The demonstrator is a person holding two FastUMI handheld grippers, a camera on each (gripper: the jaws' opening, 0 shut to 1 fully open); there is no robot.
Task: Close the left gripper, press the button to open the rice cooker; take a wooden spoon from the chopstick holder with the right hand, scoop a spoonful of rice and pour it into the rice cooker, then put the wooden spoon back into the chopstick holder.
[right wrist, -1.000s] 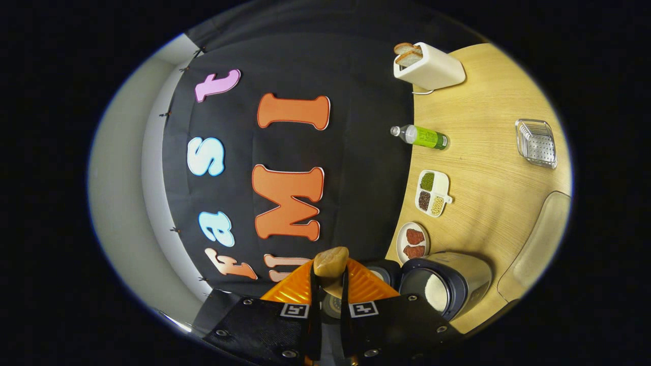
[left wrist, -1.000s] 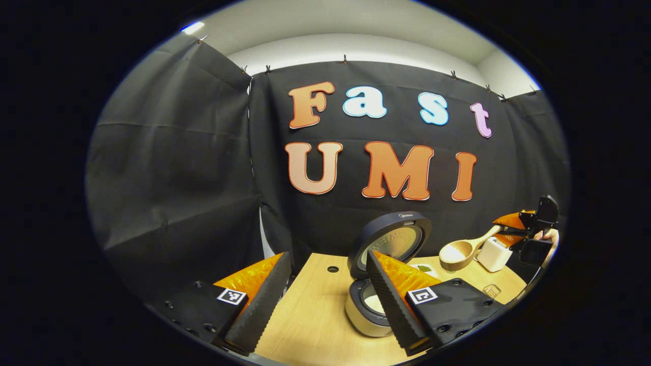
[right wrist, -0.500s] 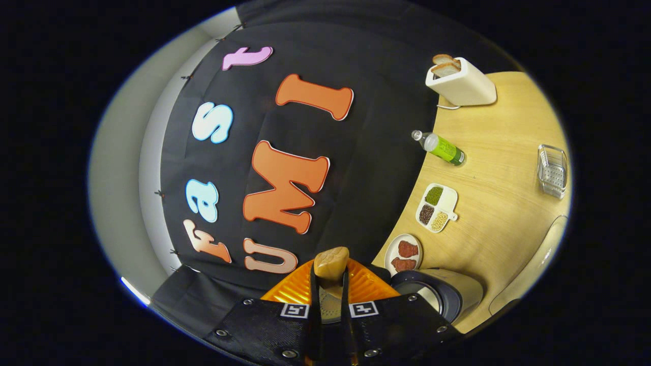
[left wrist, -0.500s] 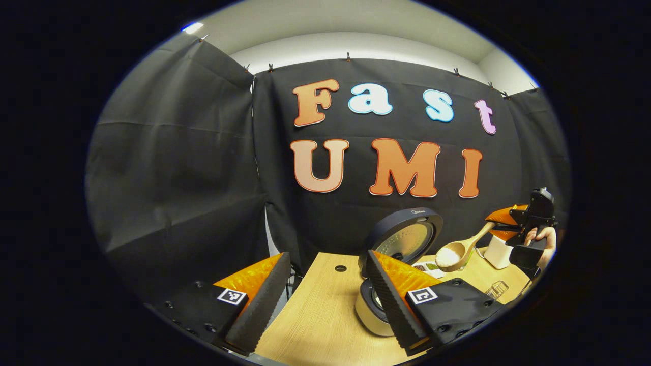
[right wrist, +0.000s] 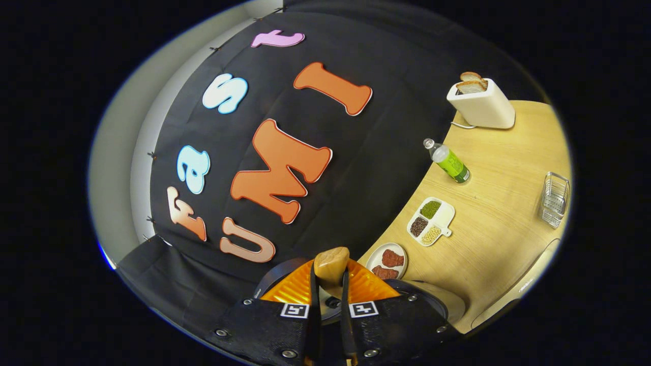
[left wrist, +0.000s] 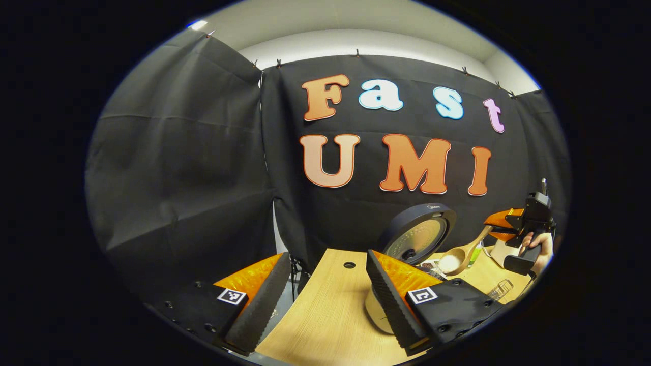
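One wooden spoon (left wrist: 460, 256), bowl holding rice, tilts above the open rice cooker (left wrist: 417, 239) on the worktop (left wrist: 325, 315). Right hand-held gripper (right wrist: 329, 284) is clenched on its handle. Left hand-held gripper (left wrist: 325, 295) is released, fingers apart, empty. Toaster (right wrist: 480, 104), bottle (right wrist: 450, 162) behind.

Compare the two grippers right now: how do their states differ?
The left gripper is open with nothing between its fingers; the right gripper is shut on the wooden spoon. The left gripper hangs low over the table beside the rice cooker; the right gripper is raised, its spoon bowl holding rice.
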